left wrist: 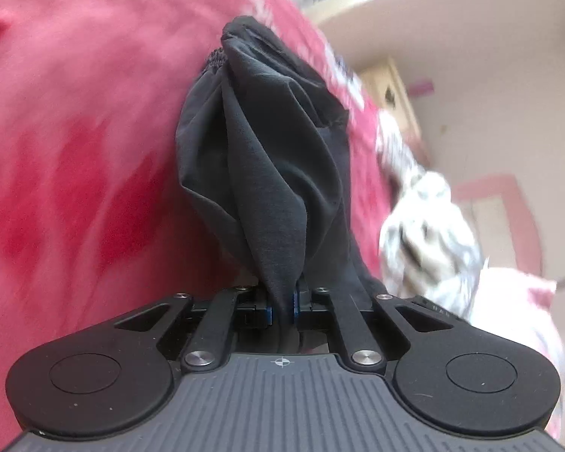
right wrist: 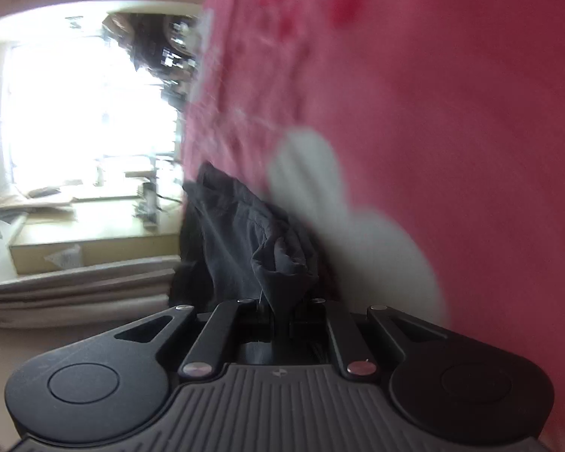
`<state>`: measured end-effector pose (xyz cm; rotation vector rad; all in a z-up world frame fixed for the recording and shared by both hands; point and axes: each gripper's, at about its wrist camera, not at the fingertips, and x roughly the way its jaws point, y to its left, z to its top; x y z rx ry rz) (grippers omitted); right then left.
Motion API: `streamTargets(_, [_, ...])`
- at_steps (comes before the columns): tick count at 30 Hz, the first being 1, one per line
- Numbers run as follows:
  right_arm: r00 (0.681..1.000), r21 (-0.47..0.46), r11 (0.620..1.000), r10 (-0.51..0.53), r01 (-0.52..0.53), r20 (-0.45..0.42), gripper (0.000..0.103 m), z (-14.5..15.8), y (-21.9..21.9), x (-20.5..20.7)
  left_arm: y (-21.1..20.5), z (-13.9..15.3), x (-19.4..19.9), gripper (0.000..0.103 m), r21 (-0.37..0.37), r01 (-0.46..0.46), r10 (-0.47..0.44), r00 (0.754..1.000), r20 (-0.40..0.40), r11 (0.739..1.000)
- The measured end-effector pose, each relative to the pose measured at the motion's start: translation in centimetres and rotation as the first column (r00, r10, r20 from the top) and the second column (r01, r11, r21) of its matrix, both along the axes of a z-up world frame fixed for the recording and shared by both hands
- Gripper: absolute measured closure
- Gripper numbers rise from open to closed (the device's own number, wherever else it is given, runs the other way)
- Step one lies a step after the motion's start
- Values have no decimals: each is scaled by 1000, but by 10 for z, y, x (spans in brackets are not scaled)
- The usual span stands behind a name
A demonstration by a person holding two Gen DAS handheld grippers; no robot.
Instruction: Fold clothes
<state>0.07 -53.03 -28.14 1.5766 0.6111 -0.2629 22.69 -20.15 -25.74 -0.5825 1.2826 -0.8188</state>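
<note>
A black garment (left wrist: 267,158) hangs bunched and stretched out from my left gripper (left wrist: 281,303), which is shut on a fold of it. It lies against a red cloth surface (left wrist: 86,150). In the right wrist view my right gripper (right wrist: 280,318) is shut on another bunch of the same black garment (right wrist: 241,241), which is crumpled in front of the fingers. Both views are tilted sideways and blurred.
The red cloth (right wrist: 452,113) carries a white rounded shape (right wrist: 358,233) next to the black garment. A patterned grey-white pile of cloth (left wrist: 429,241) lies to the right of the left gripper. A bright window (right wrist: 83,113) and a low shelf (right wrist: 94,237) show at the left.
</note>
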Motion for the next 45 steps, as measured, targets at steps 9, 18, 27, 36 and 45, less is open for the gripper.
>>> streamTargets(9, [949,-89,977,165,-195,-268,71,30,56,-53,31,-10,-62,81,184,130,-139,990,35,974])
streamTargets(18, [806,-594,546,374,-591,-458,57,135,91,-38,69,10,-70,70,247,104,-133,986,102,963])
streamTargets(27, [527,-805,-209,660,-554,-535,60,147,215,95,48,19,-78,71,286,68,-159,938,307,956])
streamTargets(36, [260,-666,-404,697,-627,-668,100,105,232,165,49,-7,-78,72,325,88,-204,918,341,942])
streamTargets(45, [333,-725,-366,706,-584,-625,100,91,228,191,56,-12,-77,74,300,94,-198,919,341,949])
